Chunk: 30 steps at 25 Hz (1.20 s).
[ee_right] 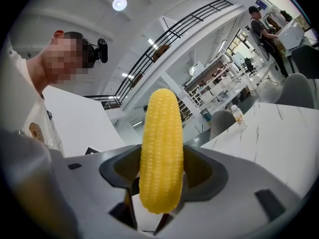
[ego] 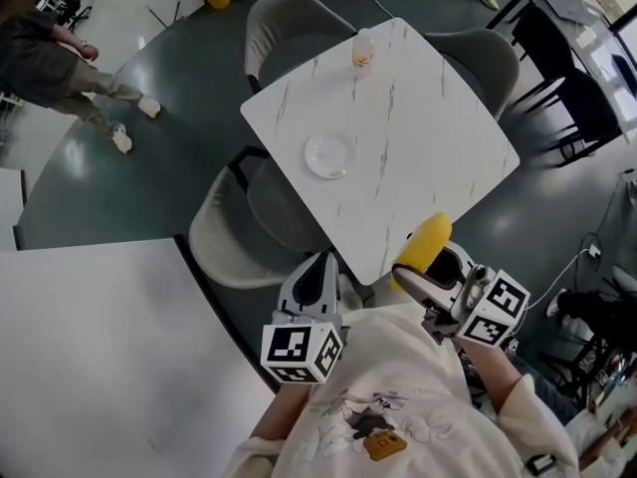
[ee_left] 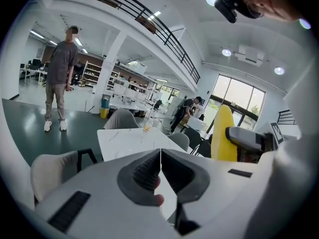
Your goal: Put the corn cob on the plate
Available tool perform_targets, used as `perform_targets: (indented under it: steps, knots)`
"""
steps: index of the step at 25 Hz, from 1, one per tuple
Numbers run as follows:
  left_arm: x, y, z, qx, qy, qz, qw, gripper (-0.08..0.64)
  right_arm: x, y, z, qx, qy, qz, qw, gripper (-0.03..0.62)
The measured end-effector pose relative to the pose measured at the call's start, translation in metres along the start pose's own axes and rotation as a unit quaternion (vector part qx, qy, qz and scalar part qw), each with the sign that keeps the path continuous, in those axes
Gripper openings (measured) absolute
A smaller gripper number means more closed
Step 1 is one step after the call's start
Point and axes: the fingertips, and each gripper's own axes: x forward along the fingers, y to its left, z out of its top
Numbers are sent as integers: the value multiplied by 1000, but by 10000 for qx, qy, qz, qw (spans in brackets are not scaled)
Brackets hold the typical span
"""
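The right gripper (ego: 426, 270) clamps the corn cob (ego: 425, 239), the left gripper (ego: 317, 279) is closed, apparently empty; best carry it level to the plate (ego: 329, 154).

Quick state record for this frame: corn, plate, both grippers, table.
corn: yellow corn, held upright, not over the plate
plate: clear plate, empty, on the table
right gripper: right gripper shut on corn
left gripper: left gripper jaws together, nothing between
table: white table; bottle at far corner
task: corn not yet on plate
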Motion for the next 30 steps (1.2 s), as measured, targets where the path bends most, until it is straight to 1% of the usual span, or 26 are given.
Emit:
perform_targets:
  steps: [2,5,10,14,19,24,30]
  knots:
    - [14,1,-2,-32,32,58,10000,8,4,-15,2,-38,103,-18,9999,256]
    - [31,3,-8,-136,36,178,9997,8,8,-41,-1,87,303,-132,9994,255]
    - [62,14,-6,-248,81,413,9988,8,23,-77,1,133,482,-205,9985,256]
    - [80,17,-7,-269,162,522,9981,8,37,-99,0,346,566,-229,9975,255]
    - [111,34,-10,-347,213,721,9966,8,68,-131,-1,188,781,-243,9965,255]
    - [130,46,-29,-627,447,891,9930,8,87,-152,-9,320,990,-271,9942,256]
    - [153,62,-44,-708,500,1039,9908,8,115,-176,-26,99,1332,-239,9907,256]
